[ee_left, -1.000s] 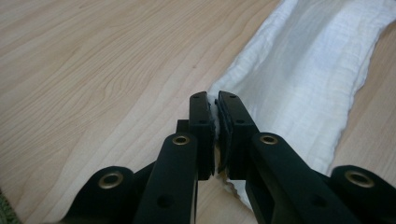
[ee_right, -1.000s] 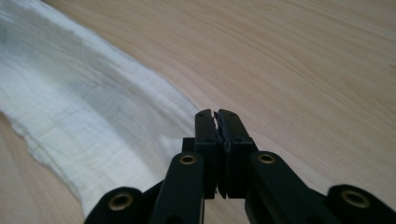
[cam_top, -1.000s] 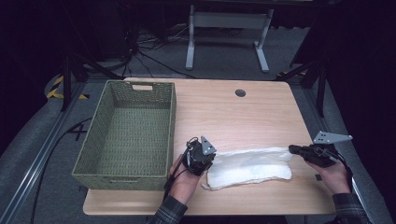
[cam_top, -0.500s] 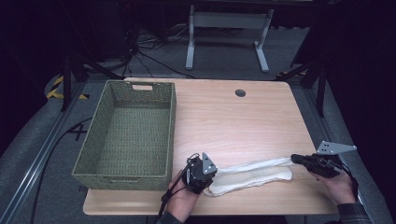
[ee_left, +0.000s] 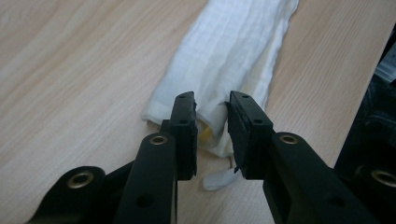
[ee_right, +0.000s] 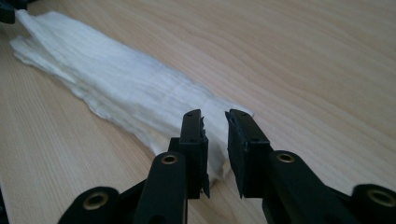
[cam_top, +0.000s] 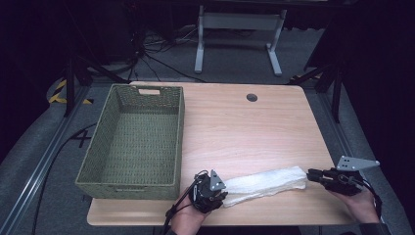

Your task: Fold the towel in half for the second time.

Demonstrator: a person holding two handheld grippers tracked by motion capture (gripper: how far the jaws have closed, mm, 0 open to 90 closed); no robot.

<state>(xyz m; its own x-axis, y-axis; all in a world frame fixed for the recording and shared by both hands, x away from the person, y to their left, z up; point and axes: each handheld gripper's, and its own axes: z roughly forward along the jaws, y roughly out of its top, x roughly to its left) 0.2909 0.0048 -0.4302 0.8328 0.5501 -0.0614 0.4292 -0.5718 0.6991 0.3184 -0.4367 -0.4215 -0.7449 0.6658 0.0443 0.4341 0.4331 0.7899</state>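
Note:
A long folded white cloth (cam_top: 266,183) lies flat on the wooden table (cam_top: 254,132) near its front edge. My left gripper (cam_top: 222,193) is at the cloth's left end, and my right gripper (cam_top: 311,174) is at its right end. In the left gripper view the jaws (ee_left: 212,100) have just been opening; the cloth's (ee_left: 233,46) end lies loosely in the gap between them. In the right gripper view the jaws (ee_right: 215,116) have likewise just been opening, with the cloth's (ee_right: 116,84) other end resting between them, not pinched.
A green woven basket (cam_top: 180,132) stands empty on the table's left side, just beyond my left hand. A round cable hole (cam_top: 252,97) sits near the far edge. The table's front edge runs close under both hands.
Both hands came toward the front edge with the cloth and lowered it onto the table as a narrower strip. Both pairs of jaws have parted from the cloth's ends.

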